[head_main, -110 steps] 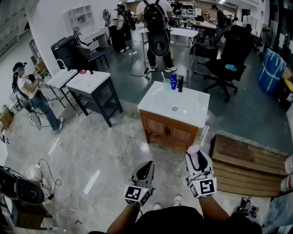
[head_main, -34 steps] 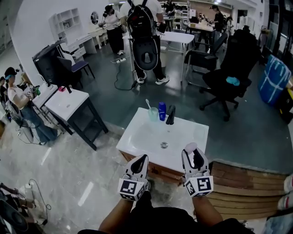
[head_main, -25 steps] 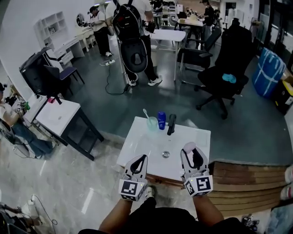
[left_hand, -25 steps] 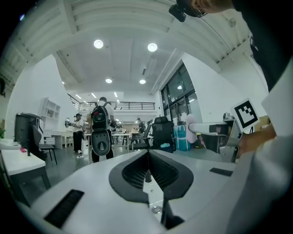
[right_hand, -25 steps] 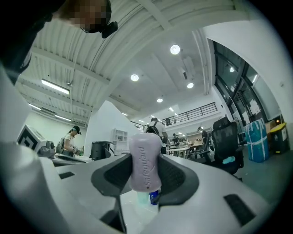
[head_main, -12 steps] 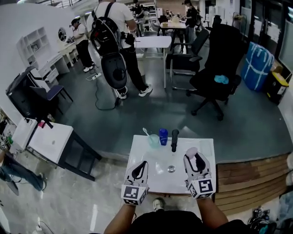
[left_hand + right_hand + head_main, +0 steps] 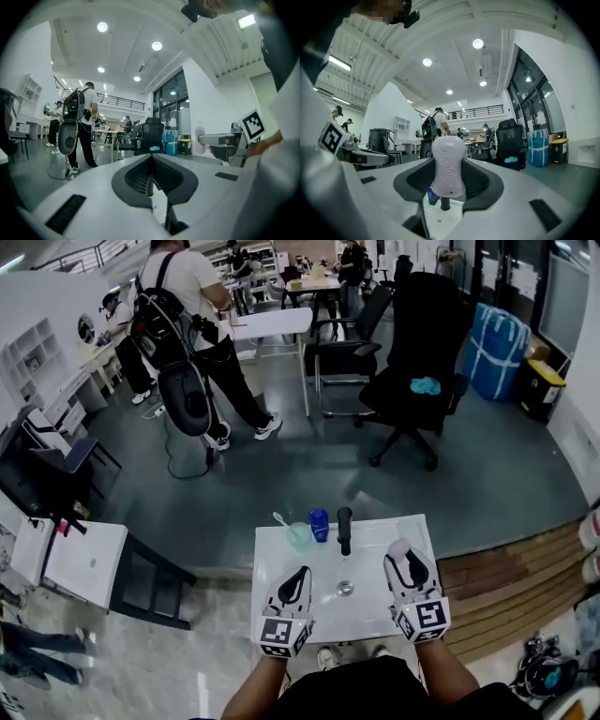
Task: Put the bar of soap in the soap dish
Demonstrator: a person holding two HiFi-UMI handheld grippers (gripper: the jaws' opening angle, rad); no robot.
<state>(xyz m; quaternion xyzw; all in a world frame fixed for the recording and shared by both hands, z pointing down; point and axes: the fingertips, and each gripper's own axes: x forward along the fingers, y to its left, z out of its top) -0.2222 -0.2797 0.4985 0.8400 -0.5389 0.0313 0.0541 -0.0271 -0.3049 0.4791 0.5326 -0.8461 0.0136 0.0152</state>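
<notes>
From the head view, white sink top [image 7: 347, 615] bare along its 6 o'clock edge, black tap [image 7: 344, 531] at 12 o'clock. Clamped upright in the right gripper [image 7: 450, 180], at 5 o'clock of the tap, the pale bar of soap [image 7: 448, 164], its blurred print showing only in the right gripper view. Left gripper [image 7: 150, 161] closed on nothing.

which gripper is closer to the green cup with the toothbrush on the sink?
Left. The left gripper is just on the near side of the translucent green cup; the right gripper, holding the pale pink soap bar, is off to the cup's right, beyond the black faucet.
</notes>
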